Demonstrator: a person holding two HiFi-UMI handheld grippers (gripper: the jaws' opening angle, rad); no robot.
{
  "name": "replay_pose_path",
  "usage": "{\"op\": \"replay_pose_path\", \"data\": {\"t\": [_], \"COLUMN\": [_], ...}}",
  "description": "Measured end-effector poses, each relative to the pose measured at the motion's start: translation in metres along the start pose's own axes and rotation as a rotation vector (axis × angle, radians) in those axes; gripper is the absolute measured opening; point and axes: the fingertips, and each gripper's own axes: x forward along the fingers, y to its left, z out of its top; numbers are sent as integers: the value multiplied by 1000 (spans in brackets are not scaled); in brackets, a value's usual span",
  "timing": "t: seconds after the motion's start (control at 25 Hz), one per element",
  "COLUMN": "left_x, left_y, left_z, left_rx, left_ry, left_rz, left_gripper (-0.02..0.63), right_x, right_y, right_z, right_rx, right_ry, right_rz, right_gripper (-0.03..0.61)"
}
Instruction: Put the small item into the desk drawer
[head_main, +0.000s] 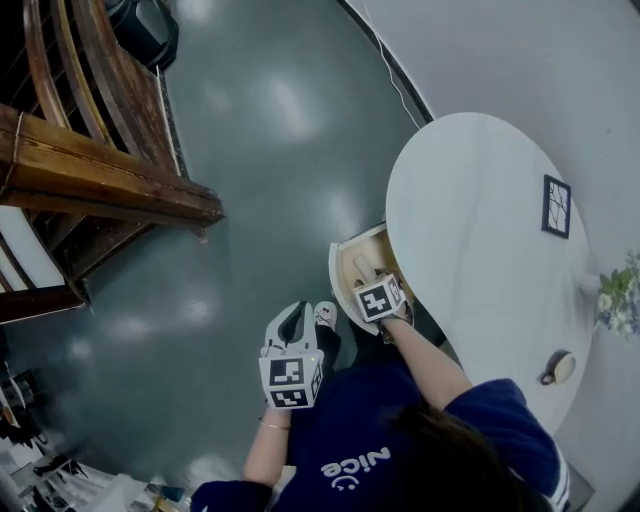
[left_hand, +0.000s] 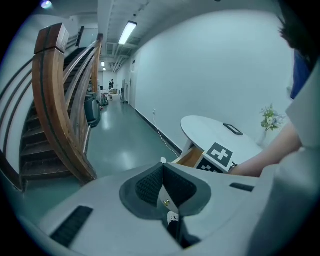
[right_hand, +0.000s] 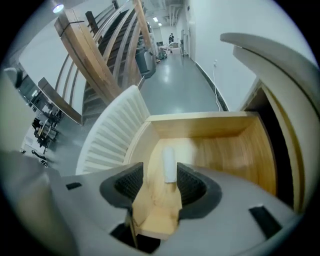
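Seems nearly done: item (right_hand: 169, 165) lying loose in open drawer (right_hand: 225, 150), mid-frame, below right gripper (right_hand: 161, 182), jaws spread, gripping nothing. Left gripper (left_hand: 162, 172) pinched together, empty. Remaining, perhaps: shutting drawer.

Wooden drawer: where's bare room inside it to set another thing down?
Bare floor of the open wooden drawer runs from the small white cylinder to the right wall. Crowded at left, where the cylinder lies under the open right gripper.

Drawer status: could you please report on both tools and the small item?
Left tool shut, empty. Right tool open over wooden drawer. Small white cylindrical item lying on drawer floor. Nothing blocking.
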Motion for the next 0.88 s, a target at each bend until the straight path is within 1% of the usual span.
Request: {"op": "replay_pose_path", "data": {"t": [0.12, 0.24, 0.36, 0.48, 0.64, 0.76, 0.88], "left_x": [-1, 0, -1, 1, 1, -1, -4], "left_y": [-1, -4, -5, -8, -17, -20, -26], "left_z": [2, 4, 7, 14, 20, 25, 30], "left_rx": [7, -4, -7, 5, 23, 36, 42], "left_ry": [-4, -13, -26, -47, -66, -74, -85], "left_rz": [-27, -51, -70, -95, -136, -157, -177], "left_gripper": [3, 3, 3, 3, 3, 3, 3], "right_x": [-17, -36, -57, -75, -100, -122, -140], "right_y": [4, 6, 13, 16, 18, 14, 6], "right_z": [6, 10, 13, 20, 22, 28, 24], "right_rx": [27, 57, 58, 64, 130, 159, 188], "right_ry": [-57, -110, -153, -217, -299, -365, -416], "right_rz": [-1, -1, -6, -23, -33, -61, -89], "right_gripper": [218, 216, 216, 216, 215, 214, 213]}}
